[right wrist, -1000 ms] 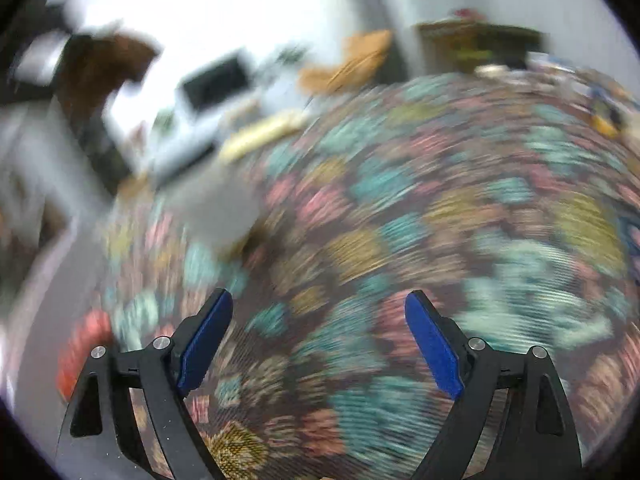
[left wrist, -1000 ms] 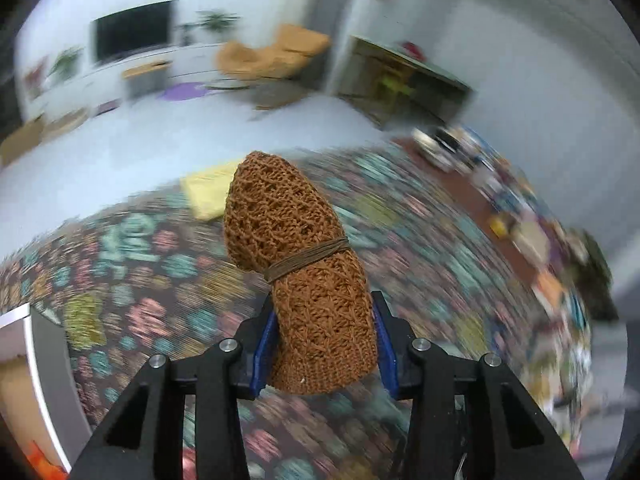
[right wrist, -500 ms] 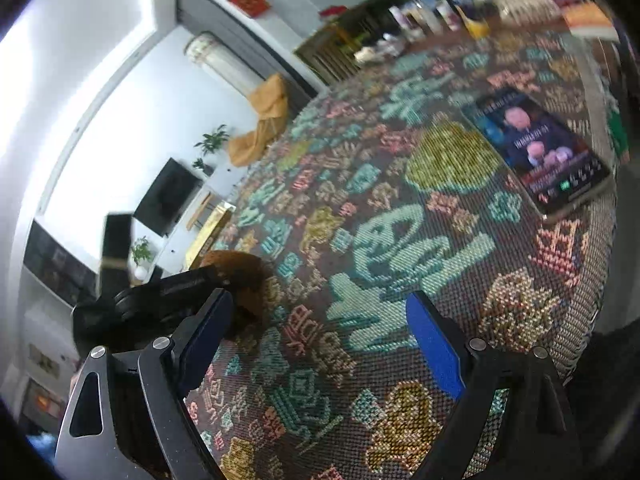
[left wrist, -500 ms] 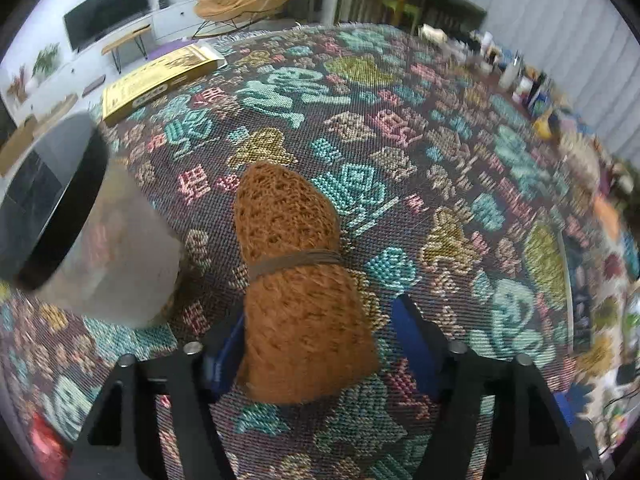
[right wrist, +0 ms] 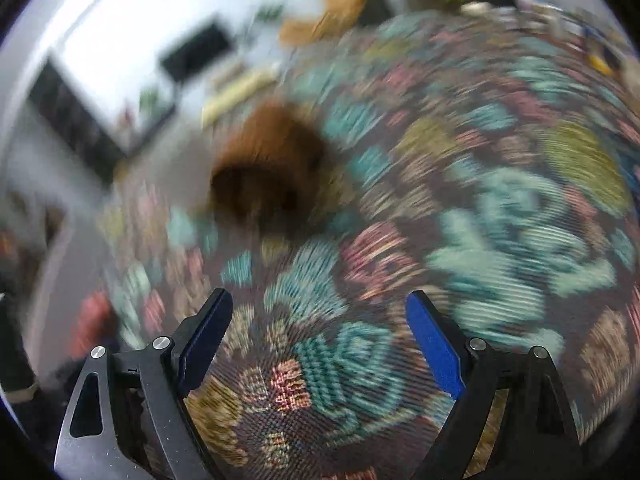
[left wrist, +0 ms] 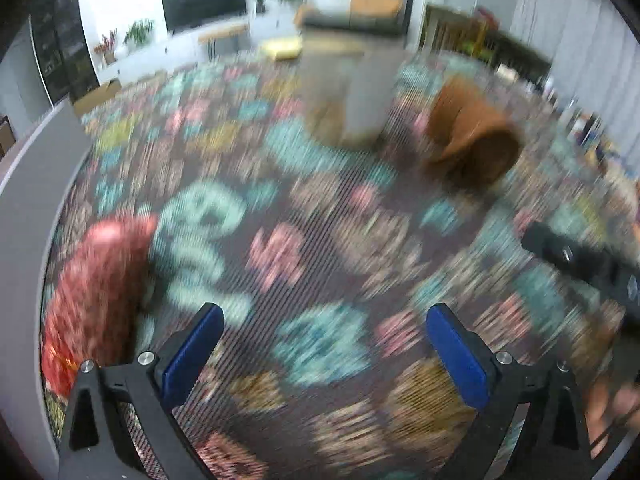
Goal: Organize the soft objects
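Observation:
A brown knitted roll [left wrist: 472, 136] lies on the patterned tablecloth [left wrist: 312, 240], far ahead and to the right of my left gripper [left wrist: 324, 338]. That gripper's jaws are opening wide and nothing is between them. A red soft bundle [left wrist: 96, 296] lies at the table's left edge, just left of the left fingers. In the right wrist view the brown roll [right wrist: 268, 168] shows blurred at upper left, and a red patch [right wrist: 90, 322] sits at far left. My right gripper [right wrist: 320, 338] stands open over bare cloth.
A tall grey container [left wrist: 356, 92] stands on the cloth beside the brown roll. The other gripper's black body [left wrist: 588, 268] and a hand [left wrist: 612, 404] show at the right edge. Small items [right wrist: 560, 4] crowd the table's far end. The table's edge [left wrist: 44, 208] runs along the left.
My left gripper has let go of the brown roll, opened wide and swung away, so the roll now lies on the cloth ahead. The red bundle came into view. The right view has swung back.

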Demonstrator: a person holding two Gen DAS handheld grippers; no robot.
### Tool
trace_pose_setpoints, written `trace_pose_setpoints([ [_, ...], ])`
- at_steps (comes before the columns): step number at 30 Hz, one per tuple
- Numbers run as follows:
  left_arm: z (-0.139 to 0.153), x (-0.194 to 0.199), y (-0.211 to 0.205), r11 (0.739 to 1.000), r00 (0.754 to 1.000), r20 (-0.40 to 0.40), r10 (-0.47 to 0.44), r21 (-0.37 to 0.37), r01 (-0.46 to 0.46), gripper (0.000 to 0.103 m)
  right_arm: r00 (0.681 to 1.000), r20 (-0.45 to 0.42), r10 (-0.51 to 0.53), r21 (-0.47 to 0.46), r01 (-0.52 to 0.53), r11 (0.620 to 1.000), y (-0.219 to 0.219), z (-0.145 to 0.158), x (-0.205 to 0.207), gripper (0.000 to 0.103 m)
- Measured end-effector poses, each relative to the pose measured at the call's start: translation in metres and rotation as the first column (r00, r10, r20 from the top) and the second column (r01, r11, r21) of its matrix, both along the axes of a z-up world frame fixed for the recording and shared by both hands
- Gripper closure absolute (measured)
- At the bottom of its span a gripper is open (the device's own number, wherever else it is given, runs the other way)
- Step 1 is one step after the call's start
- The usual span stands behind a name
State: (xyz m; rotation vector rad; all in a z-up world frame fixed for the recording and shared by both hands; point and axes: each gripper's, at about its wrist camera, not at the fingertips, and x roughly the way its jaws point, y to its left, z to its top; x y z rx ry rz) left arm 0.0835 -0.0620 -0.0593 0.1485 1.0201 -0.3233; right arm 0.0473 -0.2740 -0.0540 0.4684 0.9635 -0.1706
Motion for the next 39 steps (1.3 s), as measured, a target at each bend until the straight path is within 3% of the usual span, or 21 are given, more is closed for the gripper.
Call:
trace_pose_setpoints([
  [2, -0.014, 0.006, 0.009, 0.999, 0.999, -0.017, 0.034, 0.031, -0.033, 0.002, 0.996, -0.052, 0.078, -0.133, -0.085, 0.988, 0.017, -0.003, 0.021, 0.012],
  [3, -0.014, 0.007, 0.013, 0.999, 0.999, 0.000, 0.037, 0.012, -0.037, 0.000, 0.990, -0.068, 0.120, -0.186, -0.131, 0.974, 0.025, -0.006, 0.033, 0.013],
  [5, -0.017, 0.013, 0.018, 0.998, 0.998, 0.022, 0.062, 0.018, -0.063, 0.000, 0.987, -0.095, 0.131, -0.251, -0.151, 0.956, 0.029, -0.013, 0.047, 0.011],
  [7, -0.018, 0.016, 0.020, 0.998, 0.996, 0.067, 0.055, 0.006, -0.056, 0.000, 0.990, -0.067, 0.125, -0.332, -0.140, 0.933, 0.029, -0.018, 0.062, 0.010],
  [10, -0.017, 0.019, 0.024, 0.998, 0.996, 0.067, 0.064, -0.001, -0.065, 0.000, 0.994, -0.067, 0.089, -0.322, -0.106, 0.941, 0.019, -0.021, 0.077, 0.006],
  [39, -0.017, 0.016, 0.024, 0.998, 0.995, 0.072, 0.068, -0.006, -0.068, 0.000, 0.994, -0.067, 0.088, -0.325, -0.105, 0.940, 0.023, -0.019, 0.078, 0.006],
])
